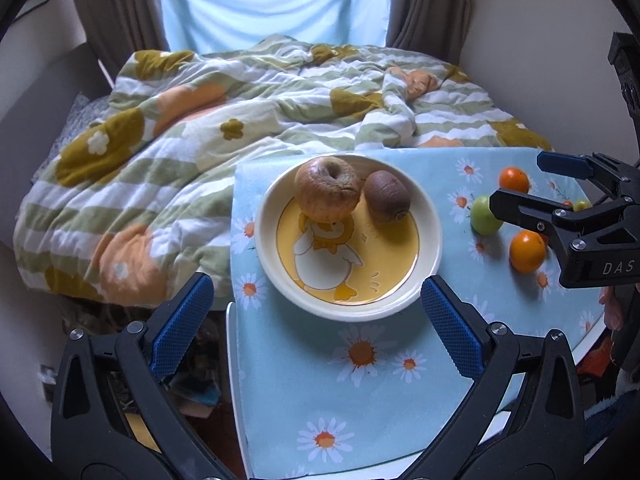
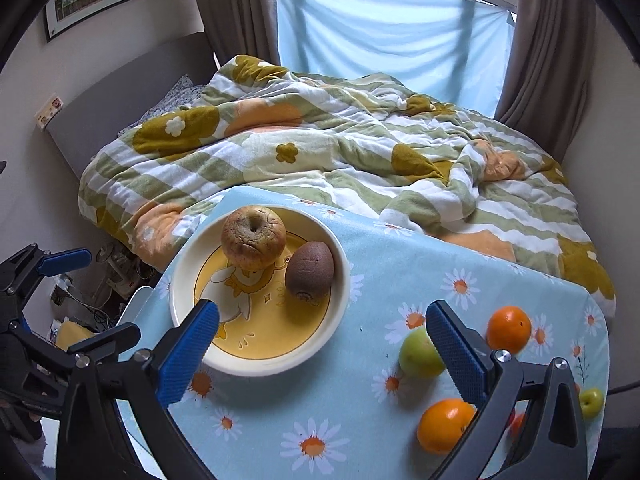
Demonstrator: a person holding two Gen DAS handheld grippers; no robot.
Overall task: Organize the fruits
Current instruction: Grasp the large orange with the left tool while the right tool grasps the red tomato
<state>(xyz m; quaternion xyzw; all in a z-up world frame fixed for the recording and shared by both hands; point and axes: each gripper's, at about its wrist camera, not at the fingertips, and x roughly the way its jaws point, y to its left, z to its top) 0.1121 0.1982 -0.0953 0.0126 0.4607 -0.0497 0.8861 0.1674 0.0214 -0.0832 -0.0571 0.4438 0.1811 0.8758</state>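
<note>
A cream plate with a yellow duck picture stands on the daisy-print table; it holds a wrinkled brownish apple and a brown kiwi. The plate, apple and kiwi also show in the right wrist view. Loose on the cloth to the right lie two oranges, a green apple and a small green fruit. My left gripper is open and empty, just before the plate. My right gripper is open and empty above the cloth between plate and loose fruits.
A bed with a rumpled flowered quilt lies right behind the table. Curtains and a blue sheet cover the window. The table's left edge drops to cluttered floor. The right gripper shows in the left wrist view over the loose fruits.
</note>
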